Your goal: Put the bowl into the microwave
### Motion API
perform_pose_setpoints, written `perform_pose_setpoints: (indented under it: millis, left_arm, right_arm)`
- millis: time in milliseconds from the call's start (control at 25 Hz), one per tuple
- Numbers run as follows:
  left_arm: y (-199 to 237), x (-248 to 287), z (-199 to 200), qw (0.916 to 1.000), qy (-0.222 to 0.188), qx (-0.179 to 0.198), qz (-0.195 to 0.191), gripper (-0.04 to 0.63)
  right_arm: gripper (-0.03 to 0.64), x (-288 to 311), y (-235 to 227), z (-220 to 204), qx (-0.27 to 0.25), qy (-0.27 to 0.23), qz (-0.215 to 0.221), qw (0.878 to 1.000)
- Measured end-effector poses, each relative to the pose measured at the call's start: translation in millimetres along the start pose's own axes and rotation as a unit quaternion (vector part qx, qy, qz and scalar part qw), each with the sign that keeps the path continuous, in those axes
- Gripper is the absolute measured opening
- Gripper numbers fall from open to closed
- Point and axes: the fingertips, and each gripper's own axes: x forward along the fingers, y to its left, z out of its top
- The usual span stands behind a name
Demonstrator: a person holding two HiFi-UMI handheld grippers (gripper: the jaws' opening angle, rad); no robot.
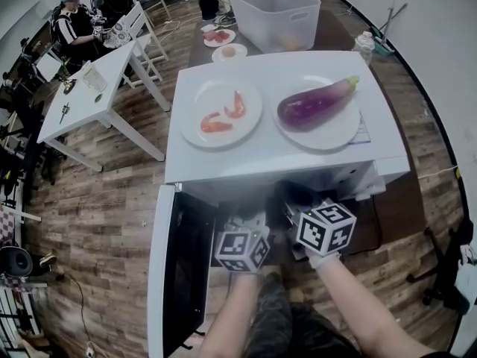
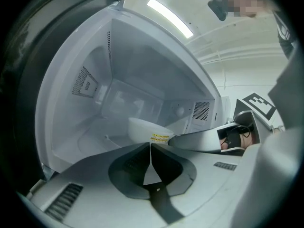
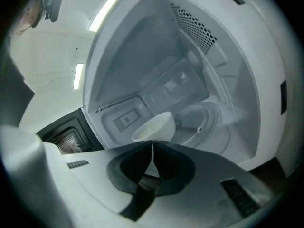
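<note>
Two grippers sit at the mouth of the microwave (image 1: pixel 283 162). The left gripper (image 2: pixel 151 151) is pressed together on nothing, so I'd just keep it parked. The right gripper (image 3: pixel 152 148) pinches the near rim of the bowl (image 3: pixel 154 127), which sits at 12 o'clock off the tips, inside the cavity. Can't tell if it's resting down yet. The turntable (image 3: pixel 204 120) lies around 2 o'clock past it. I'd centre the bowl over the glass, lower it level, release, then back straight out, minding the door (image 1: pixel 182 274).
</note>
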Motion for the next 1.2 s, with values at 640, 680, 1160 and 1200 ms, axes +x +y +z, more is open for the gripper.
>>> perform_pose_setpoints:
  millis: [640, 680, 1160, 1200]
  left_arm:
    - [-9, 6, -1, 0.9997, 0.006, 0.007, -0.023, 0.011]
    - [-9, 5, -2, 0.9997, 0.007, 0.006, -0.022, 0.011]
    - [-18, -7, -5, 0.9996, 0.003, 0.002, -0.028, 0.002]
    - [-20, -8, -4, 0.9996, 0.002, 0.001, -0.029, 0.002]
  right_arm:
    - [0.017, 5, -2, -6, 0.0, 0.011, -0.005, 1.0]
    - [0.017, 5, -2, -7, 0.001, 0.011, -0.006, 1.0]
    - [0.008, -6, 5, -13, -0.027, 0.009, 0.001, 1.0]
    - [0.008, -8, 7, -14, -0.027, 0.008, 0.004, 1.0]
